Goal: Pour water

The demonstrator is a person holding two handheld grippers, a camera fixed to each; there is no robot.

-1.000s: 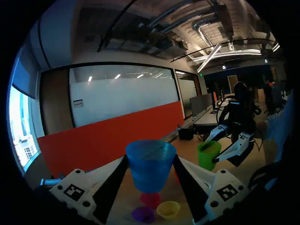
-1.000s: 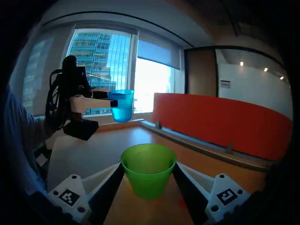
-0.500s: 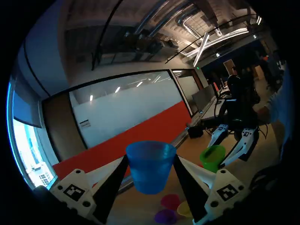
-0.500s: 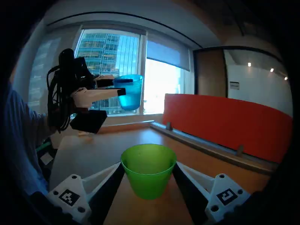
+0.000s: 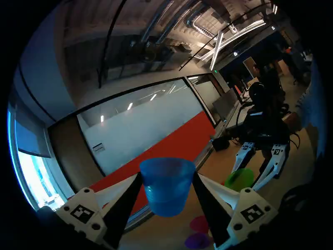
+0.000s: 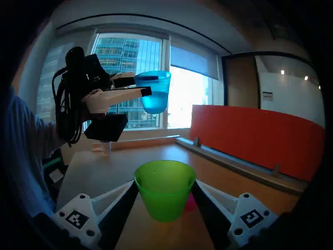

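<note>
A wide wooden tabletop [image 6: 125, 166] runs along a long orange wall [image 6: 258, 133], with a big window [image 6: 125, 62] at the far end. A person's sleeve [image 6: 21, 146] shows behind the left gripper [image 6: 145, 89], which is held up high in the air. Its jaws squeeze a blue cup [image 5: 167, 191] from both sides. Lower down, over the tabletop, the right gripper [image 6: 165, 183] has its jaws pressed tight on a green cup [image 6: 165, 196], mouth up. The blue cup is above the green one and off to the side, not touching it. A small pink cup [image 5: 200, 223] and a small purple cup [image 5: 196, 240] sit close together on the tabletop.
</note>
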